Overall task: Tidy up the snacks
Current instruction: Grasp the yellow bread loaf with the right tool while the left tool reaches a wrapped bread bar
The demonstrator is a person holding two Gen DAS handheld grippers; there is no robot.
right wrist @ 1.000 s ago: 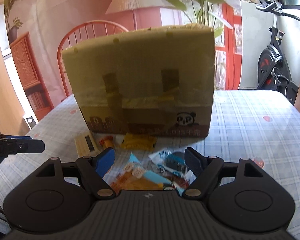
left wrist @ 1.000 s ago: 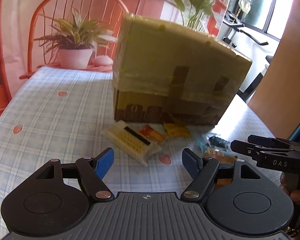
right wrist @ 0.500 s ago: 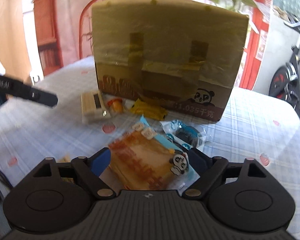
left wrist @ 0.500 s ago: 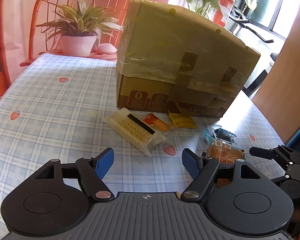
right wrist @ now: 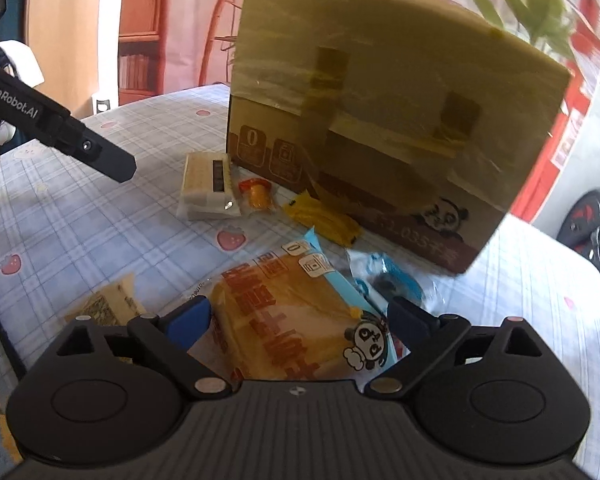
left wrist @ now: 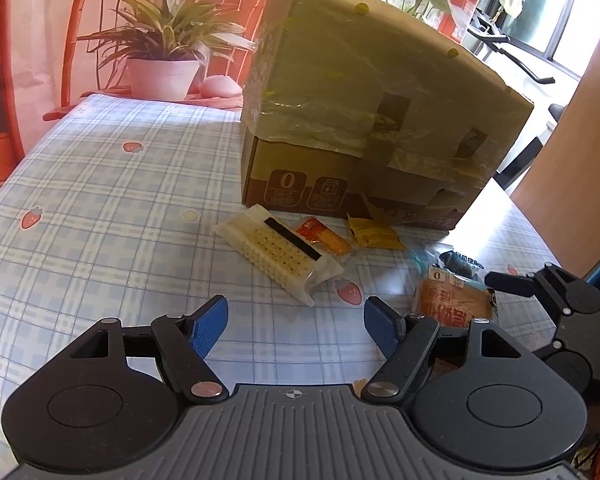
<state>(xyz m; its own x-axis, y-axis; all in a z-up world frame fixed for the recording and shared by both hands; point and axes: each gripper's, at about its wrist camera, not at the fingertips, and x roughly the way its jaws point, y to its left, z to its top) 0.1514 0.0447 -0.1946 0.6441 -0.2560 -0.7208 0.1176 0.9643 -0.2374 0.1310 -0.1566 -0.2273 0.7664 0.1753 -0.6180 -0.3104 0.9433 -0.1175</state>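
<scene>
Several snacks lie before a taped cardboard box (left wrist: 372,120) on the checked tablecloth. A pale cracker pack (left wrist: 278,258) lies ahead of my open, empty left gripper (left wrist: 296,326). Beside it are an orange snack (left wrist: 326,238) and a yellow packet (left wrist: 374,234). My right gripper (right wrist: 298,318) is open, its jaws on either side of an orange bread pack (right wrist: 288,312) with a panda; I cannot tell if the pads touch it. A blue-and-black packet (right wrist: 392,280) lies behind it. The bread pack also shows in the left wrist view (left wrist: 452,304).
A potted plant (left wrist: 162,60) and a red chair back stand at the table's far left. A small brown paper packet (right wrist: 108,300) lies near the front edge. The left gripper's body (right wrist: 56,128) juts in over the table. An exercise bike stands at the right.
My right gripper moved forward and down until its open jaws straddle the bread pack. My left gripper rose and tilted down a little, staying open.
</scene>
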